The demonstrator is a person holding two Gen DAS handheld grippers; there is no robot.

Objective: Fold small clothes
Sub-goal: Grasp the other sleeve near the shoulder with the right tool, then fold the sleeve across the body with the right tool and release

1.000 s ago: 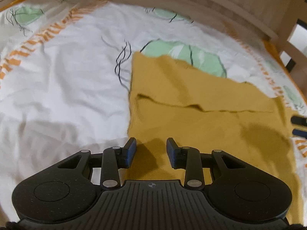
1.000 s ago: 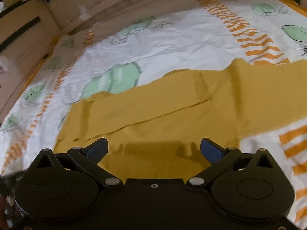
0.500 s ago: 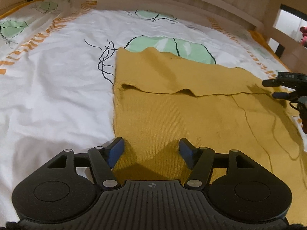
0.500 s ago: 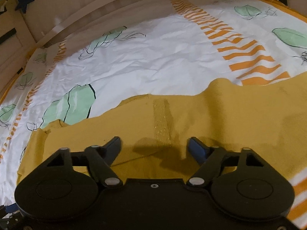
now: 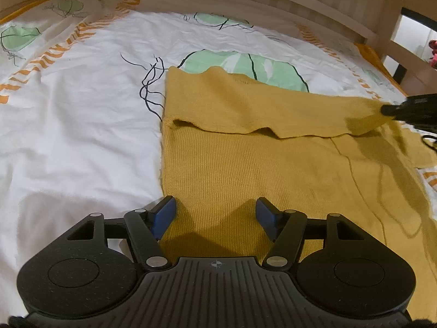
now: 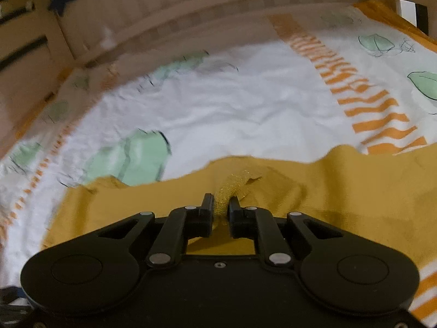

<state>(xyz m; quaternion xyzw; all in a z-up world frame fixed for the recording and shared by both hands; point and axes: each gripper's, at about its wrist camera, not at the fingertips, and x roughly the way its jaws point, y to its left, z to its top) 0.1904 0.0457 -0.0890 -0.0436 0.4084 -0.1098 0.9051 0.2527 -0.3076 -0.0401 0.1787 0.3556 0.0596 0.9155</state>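
Observation:
A mustard-yellow knit garment (image 5: 273,169) lies flat on the bed, its far edge folded over toward me as a long flap (image 5: 259,109). My left gripper (image 5: 215,211) is open and empty, its blue pads just above the garment's near left part. My right gripper (image 6: 220,207) is shut on a glittery strip (image 6: 232,186) at the garment's (image 6: 341,191) far edge. It also shows in the left wrist view (image 5: 409,109) at the right, pinching the flap's end.
The bed sheet (image 5: 76,125) is white with green leaf prints and orange striped bands. A wooden bed rail (image 5: 273,2) runs along the far side. Wooden posts (image 5: 393,19) stand at the right, and wooden slats (image 6: 32,43) at the left.
My right gripper has closed on the garment's glittery strip at the far edge. My left gripper has opened wider and stayed over the garment's near left part.

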